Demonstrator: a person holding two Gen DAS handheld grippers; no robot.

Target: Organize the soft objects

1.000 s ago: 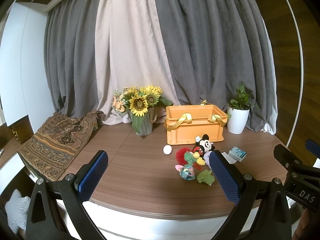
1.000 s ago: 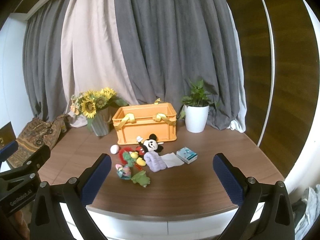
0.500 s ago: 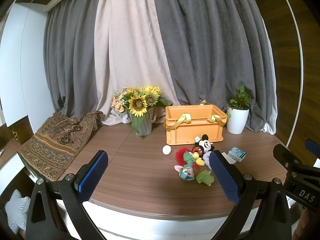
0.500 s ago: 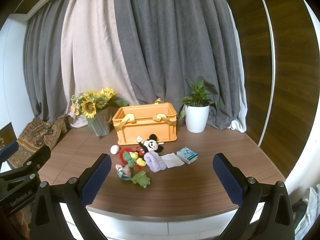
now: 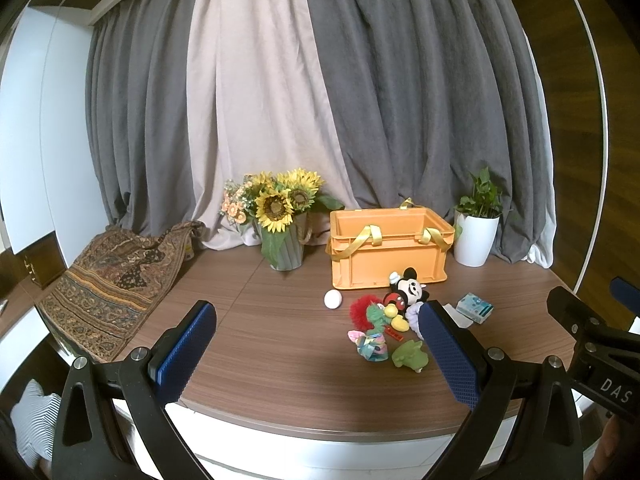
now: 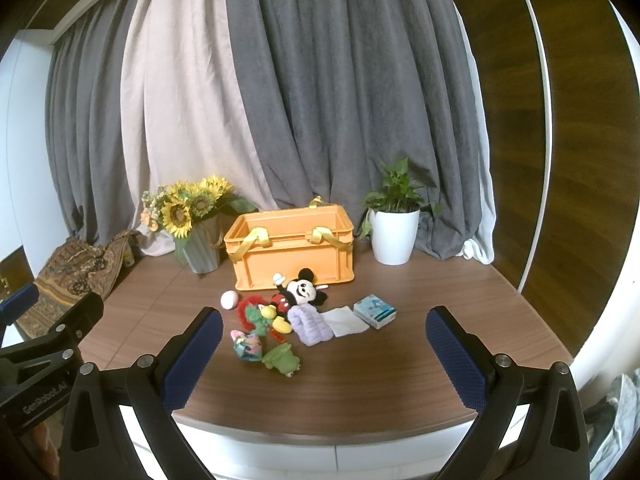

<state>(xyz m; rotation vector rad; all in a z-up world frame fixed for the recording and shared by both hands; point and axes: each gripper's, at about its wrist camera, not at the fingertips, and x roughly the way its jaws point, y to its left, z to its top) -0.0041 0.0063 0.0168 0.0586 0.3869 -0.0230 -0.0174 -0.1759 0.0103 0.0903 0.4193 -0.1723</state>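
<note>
A heap of soft toys lies on the wooden table in front of an orange crate (image 5: 386, 252) (image 6: 292, 250). It holds a mouse plush (image 5: 408, 292) (image 6: 300, 292), a red fuzzy toy (image 5: 360, 310) (image 6: 246, 308), a colourful cloth toy (image 5: 370, 346) (image 6: 248, 344), a green plush (image 5: 410, 354) (image 6: 282, 358) and a lilac knitted piece (image 6: 310, 324). A white ball (image 5: 333, 299) (image 6: 229, 300) sits left of the heap. My left gripper (image 5: 316, 352) and right gripper (image 6: 324, 354) both hover open near the table's front edge, holding nothing.
A sunflower vase (image 5: 280, 236) (image 6: 200, 240) stands left of the crate, and a white potted plant (image 5: 476, 236) (image 6: 394, 236) right of it. A patterned cloth (image 5: 108, 280) drapes the table's left end. A small blue box (image 6: 375, 311) and a white napkin (image 6: 344, 322) lie right of the toys.
</note>
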